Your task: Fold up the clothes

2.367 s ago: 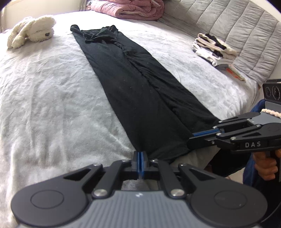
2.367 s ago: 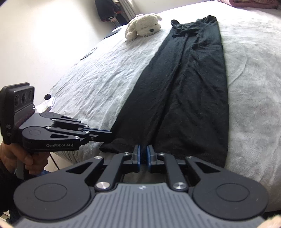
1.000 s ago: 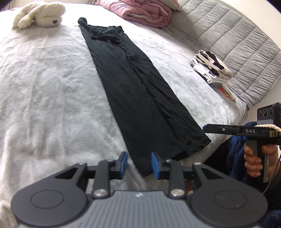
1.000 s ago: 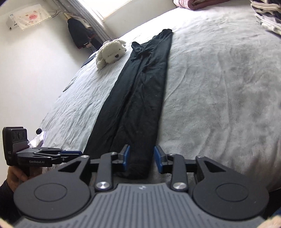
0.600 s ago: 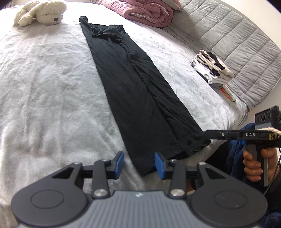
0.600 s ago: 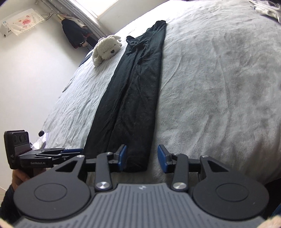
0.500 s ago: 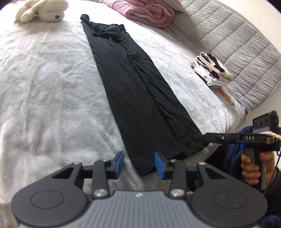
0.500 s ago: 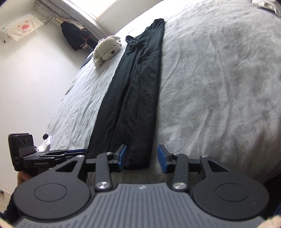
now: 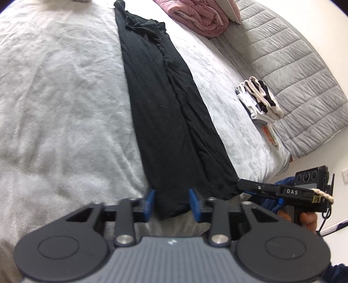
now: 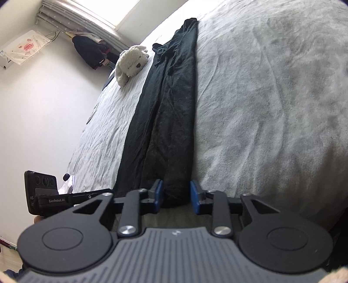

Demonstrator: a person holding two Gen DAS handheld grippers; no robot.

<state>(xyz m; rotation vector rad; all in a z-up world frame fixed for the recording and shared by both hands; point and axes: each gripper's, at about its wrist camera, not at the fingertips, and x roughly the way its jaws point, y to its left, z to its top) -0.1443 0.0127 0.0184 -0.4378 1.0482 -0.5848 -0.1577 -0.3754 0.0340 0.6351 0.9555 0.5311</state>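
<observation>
A long black garment (image 9: 165, 104) lies folded lengthwise into a narrow strip across the grey bed (image 9: 61, 113). It also shows in the right wrist view (image 10: 171, 104). My left gripper (image 9: 171, 204) is open, its jaws on either side of the garment's near left corner. My right gripper (image 10: 175, 193) is open, its jaws on either side of the near right corner. From the left wrist view the right gripper (image 9: 261, 188) sits at the hem's right end. From the right wrist view the left gripper (image 10: 87, 197) sits at the hem's left end.
A white plush dog (image 10: 130, 63) lies beside the garment's far end. A stack of folded clothes (image 9: 258, 100) sits by the grey quilted headboard (image 9: 293, 71). A pink duvet (image 9: 195, 15) lies at the far side. The bed's near edge drops off under my grippers.
Both grippers let go of the hem, pulled back and opened. They now sit low at the hem corners again, jaws open around the cloth. The garment lies flat.
</observation>
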